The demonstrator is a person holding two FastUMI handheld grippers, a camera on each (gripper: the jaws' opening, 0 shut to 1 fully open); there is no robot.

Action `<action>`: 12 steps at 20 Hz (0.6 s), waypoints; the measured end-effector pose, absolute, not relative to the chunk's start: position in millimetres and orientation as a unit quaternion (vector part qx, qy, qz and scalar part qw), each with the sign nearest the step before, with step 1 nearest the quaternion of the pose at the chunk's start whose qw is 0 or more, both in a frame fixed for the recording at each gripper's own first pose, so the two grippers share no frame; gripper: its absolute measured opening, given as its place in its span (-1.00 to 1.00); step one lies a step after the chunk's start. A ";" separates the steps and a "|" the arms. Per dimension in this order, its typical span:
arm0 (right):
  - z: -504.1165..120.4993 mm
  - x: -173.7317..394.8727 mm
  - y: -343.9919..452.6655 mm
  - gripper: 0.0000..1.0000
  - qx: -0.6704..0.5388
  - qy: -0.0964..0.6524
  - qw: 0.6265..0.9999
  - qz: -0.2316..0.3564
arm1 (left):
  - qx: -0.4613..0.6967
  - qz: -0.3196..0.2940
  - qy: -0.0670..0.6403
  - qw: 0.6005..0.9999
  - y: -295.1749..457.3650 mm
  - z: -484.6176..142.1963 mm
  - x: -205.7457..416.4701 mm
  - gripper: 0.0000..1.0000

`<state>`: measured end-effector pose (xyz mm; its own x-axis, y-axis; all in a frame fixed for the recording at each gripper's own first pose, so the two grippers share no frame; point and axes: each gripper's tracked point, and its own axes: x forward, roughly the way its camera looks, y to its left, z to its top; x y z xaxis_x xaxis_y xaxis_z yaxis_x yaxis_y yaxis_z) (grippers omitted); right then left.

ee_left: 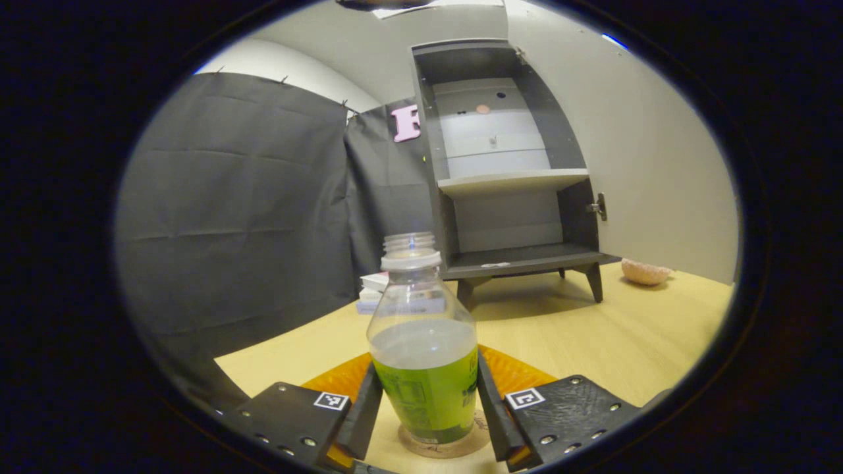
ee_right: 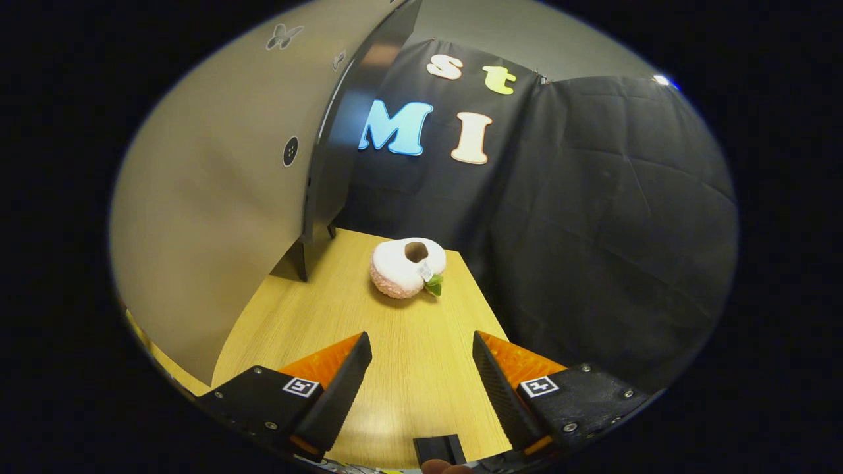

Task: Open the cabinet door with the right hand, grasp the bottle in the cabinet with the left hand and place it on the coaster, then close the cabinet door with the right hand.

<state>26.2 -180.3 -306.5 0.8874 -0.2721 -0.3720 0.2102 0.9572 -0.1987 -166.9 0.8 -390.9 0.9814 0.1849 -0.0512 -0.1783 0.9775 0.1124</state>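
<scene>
In the left gripper view, the left gripper [ee_left: 428, 411] sits low at the near edge of a light wooden table [ee_left: 612, 336]. Its two dark fingers [ee_left: 361, 415] press against either side of a clear plastic bottle [ee_left: 425, 342], pinching it around its green label. The bottle stands upright with no cap on its neck, and it is roughly half full of a greenish liquid. Its base rests on a round, pale brown coaster [ee_left: 438, 444], whose rim shows under and just in front of the bottle.

Farther back on the table stands a small dark grey cabinet [ee_left: 507, 171] on short legs. Its pale door [ee_left: 652, 151] is swung wide open to the right, held by a metal hinge [ee_left: 598, 207]. Inside, a light shelf [ee_left: 514, 179] divides the cabinet into an upper and a lower compartment. A flat white item lies on the cabinet floor, too small to identify. Just left of the cabinet, behind the bottle, sits a low stack of white boxes [ee_left: 382, 289]. Near the table's right edge, beyond the open door, lies a small pinkish textured object [ee_left: 645, 271].

In the right gripper view, the right gripper [ee_right: 421, 388] hovers above the table with its fingers spread apart and nothing between them. The open cabinet door rises along the left side, beside the cabinet's dark edge. Ahead, toward the far edge of the table, rests a white and pink plush doughnut [ee_right: 407, 266] with a small green leaf tag, well apart from the gripper.
</scene>
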 end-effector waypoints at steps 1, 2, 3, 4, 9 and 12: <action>-305.9 26.5 -176.6 0.89 -0.084 0.200 0.969 -0.119 | 0.048 0.088 0.030 0.995 -0.4 -390.7 -165.9 0.28; -304.4 26.9 -172.5 0.90 -0.088 0.198 0.970 -0.113 | 0.041 0.084 0.029 0.995 -1.1 -392.4 -166.4 0.43; -305.3 26.6 -170.1 0.90 -0.088 0.196 0.971 -0.110 | 0.040 0.087 0.026 0.995 0.5 -389.9 -166.6 0.43; -306.0 26.3 -168.9 0.89 -0.088 0.198 0.970 -0.108 | 0.041 0.085 0.019 0.995 0.3 -384.4 -168.6 0.56; -314.7 21.3 -171.4 0.91 -0.065 0.215 0.967 -0.117 | 0.063 0.074 -0.013 0.995 -5.5 -354.3 -169.6 0.82; -309.5 20.5 -172.3 0.90 -0.062 0.214 0.967 -0.121 | 0.071 0.069 -0.037 0.994 -10.7 -333.2 -172.5 0.82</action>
